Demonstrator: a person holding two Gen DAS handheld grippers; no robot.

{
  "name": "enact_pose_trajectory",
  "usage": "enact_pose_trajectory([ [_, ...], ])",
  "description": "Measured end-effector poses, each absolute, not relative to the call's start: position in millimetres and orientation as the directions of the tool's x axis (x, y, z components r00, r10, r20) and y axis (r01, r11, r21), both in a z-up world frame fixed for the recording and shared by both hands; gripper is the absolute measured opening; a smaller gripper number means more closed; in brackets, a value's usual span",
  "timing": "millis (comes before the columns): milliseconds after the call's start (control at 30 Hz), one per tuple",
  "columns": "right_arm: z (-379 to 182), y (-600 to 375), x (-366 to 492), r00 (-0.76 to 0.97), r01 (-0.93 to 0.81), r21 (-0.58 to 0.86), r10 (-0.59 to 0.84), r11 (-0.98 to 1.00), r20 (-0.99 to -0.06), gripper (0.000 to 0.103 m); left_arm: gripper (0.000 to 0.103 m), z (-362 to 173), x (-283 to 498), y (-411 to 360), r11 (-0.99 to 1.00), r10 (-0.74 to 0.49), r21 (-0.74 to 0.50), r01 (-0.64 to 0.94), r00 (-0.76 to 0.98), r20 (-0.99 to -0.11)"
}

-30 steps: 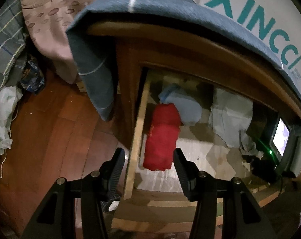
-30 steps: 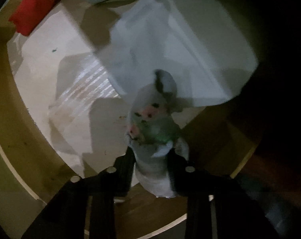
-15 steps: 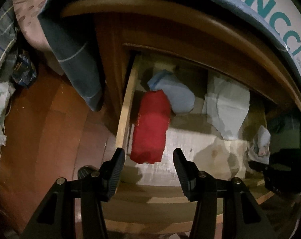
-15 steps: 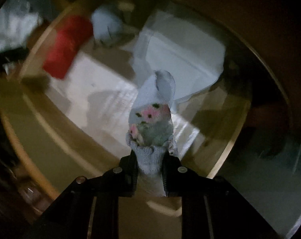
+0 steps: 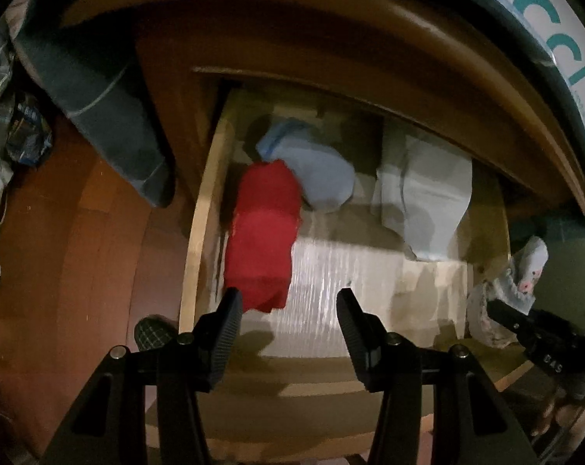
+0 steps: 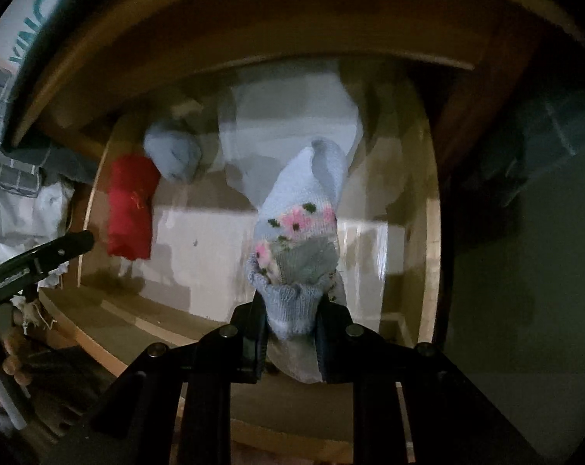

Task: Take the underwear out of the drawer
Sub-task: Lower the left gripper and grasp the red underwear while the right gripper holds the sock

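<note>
Blue floral garment (image 6: 298, 232) (knitted), clamped in right gripper (image 6: 290, 327), above drawer (image 6: 432, 232)

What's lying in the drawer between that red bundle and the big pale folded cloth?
A rolled light-blue garment at the back; nearer the front, only bare drawer liner. The left wrist view shows it.

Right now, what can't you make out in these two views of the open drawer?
- Back of the drawer: left wrist view, dark under the cabinet top.
- Red garment: which kind, folded and blurred.
- Flowered knit piece: lower end, right wrist view, hidden between the right gripper fingers.
</note>
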State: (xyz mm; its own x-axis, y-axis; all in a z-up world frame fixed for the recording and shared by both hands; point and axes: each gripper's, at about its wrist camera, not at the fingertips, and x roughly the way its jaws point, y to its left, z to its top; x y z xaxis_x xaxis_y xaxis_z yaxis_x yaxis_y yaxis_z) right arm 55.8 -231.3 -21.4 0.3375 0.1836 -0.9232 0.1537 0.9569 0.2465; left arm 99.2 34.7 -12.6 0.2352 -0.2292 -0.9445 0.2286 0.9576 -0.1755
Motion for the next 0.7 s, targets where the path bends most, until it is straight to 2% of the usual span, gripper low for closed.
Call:
enact_pose_trajectory([
  [700, -20.4, -224.9, 59.0, 0.316, 0.132, 0.257, 0.205, 0.957, -0.926, 0.02, 0.052, -52.9, 136.8, 16.7, 0.971, -0.136, -0.105, 0.214, 0.139, -0.981],
])
